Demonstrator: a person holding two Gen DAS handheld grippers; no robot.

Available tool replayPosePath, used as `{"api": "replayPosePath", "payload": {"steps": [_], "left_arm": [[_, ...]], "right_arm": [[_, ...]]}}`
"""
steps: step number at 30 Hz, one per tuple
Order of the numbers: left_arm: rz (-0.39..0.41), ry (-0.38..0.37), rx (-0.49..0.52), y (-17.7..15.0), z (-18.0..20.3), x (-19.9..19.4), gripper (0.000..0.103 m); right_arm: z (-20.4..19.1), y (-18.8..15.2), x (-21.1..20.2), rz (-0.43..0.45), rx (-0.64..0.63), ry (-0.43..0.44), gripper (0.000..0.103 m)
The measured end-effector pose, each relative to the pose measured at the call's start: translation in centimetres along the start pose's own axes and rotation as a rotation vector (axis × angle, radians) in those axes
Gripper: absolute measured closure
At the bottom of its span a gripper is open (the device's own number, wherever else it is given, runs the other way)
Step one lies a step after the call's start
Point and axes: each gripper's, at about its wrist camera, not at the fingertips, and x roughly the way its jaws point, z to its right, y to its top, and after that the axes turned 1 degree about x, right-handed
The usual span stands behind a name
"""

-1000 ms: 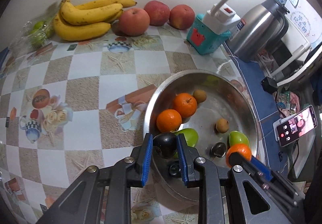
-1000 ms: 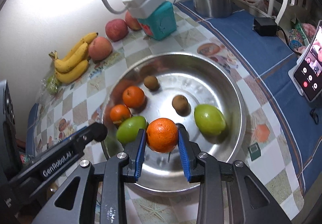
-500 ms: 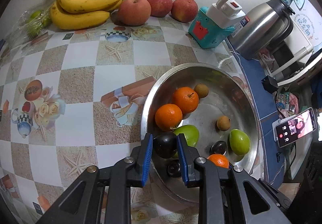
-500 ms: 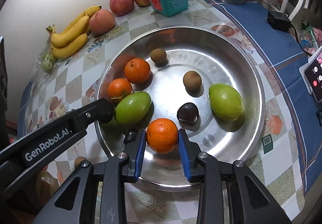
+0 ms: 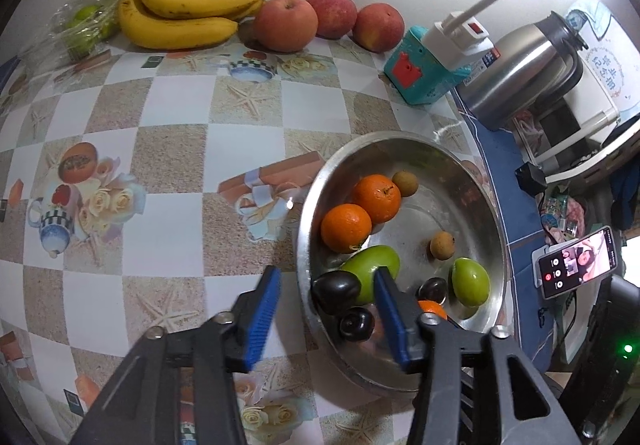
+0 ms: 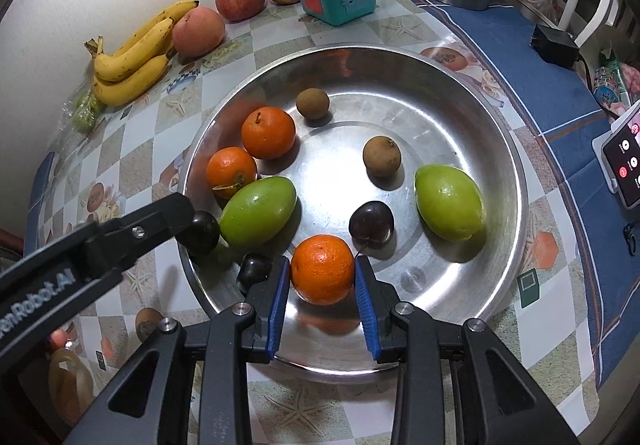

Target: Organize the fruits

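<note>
Blue-padded left gripper [image 5: 326, 311] is opening, its dark plum [image 5: 335, 292] released at the steel bowl's [image 6: 516, 181] lower-left rim. Right gripper [image 6: 322, 285] clamps an orange [image 6: 322, 269] low in the bowl; judged next: release it.

Left wrist view: mounted on the left gripper [image 5: 326, 309], aimed steeply down from the near-left rim of the steel bowl [image 5: 486, 205], close in. Right wrist view: mounted on the right gripper [image 6: 322, 287], steeply down over the bowl's [image 6: 512, 181] near edge, closer still. Shared: bowl, bananas [image 5: 188, 13] [image 6: 130, 55], apples, teal box, phone.
</note>
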Motion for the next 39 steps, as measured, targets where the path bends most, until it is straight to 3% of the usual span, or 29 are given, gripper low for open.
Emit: {"api": "replayPosePath", "payload": {"steps": [2, 4, 7, 9, 11, 15, 18, 28, 32, 39], "left_arm": [[0.016, 0.026, -0.005, -0.1, -0.5, -0.6, 0.038], [0.035, 0.087, -0.007, -0.4, -1.0, -1.1, 0.033], [0.055, 0.203, -0.007, -1.0, -2.1, -1.7, 0.025], [0.065, 0.287, -0.005, -1.5, -2.9, -1.9, 0.023], [0.067, 0.374, 0.000, -2.2, -3.7, -2.2, 0.021], [0.062, 0.480, 0.007, -3.9, -5.2, -2.9, 0.020], [0.075, 0.539, 0.001, -5.4, -5.9, -4.1, 0.020], [0.118, 0.615, -0.040, -9.4, -7.5, -7.4, 0.020], [0.098, 0.641, -0.043, -11.1, -8.3, -7.6, 0.020], [0.090, 0.641, -0.053, -11.2, -8.6, -7.6, 0.020]], "right_arm": [[0.0, 0.0, 0.0, 0.003, -0.005, -0.003, 0.068], [-0.2, 0.1, -0.2, 0.010, -0.009, -0.009, 0.059], [-0.3, 0.1, -0.3, 0.018, -0.019, -0.017, 0.057], [-0.4, -0.1, -0.4, 0.021, -0.025, -0.020, 0.054], [-0.6, -0.3, -0.6, 0.031, -0.036, -0.028, 0.044], [-1.5, -1.0, -1.3, 0.058, -0.074, -0.027, 0.040], [-2.1, -1.8, -1.6, 0.071, -0.099, -0.025, 0.013], [-3.3, -5.4, -2.7, 0.106, -0.162, -0.038, 0.009], [-3.5, -6.5, -3.1, 0.114, -0.171, -0.040, 0.009], [-3.7, -6.8, -3.1, 0.117, -0.179, -0.040, 0.009]]}}
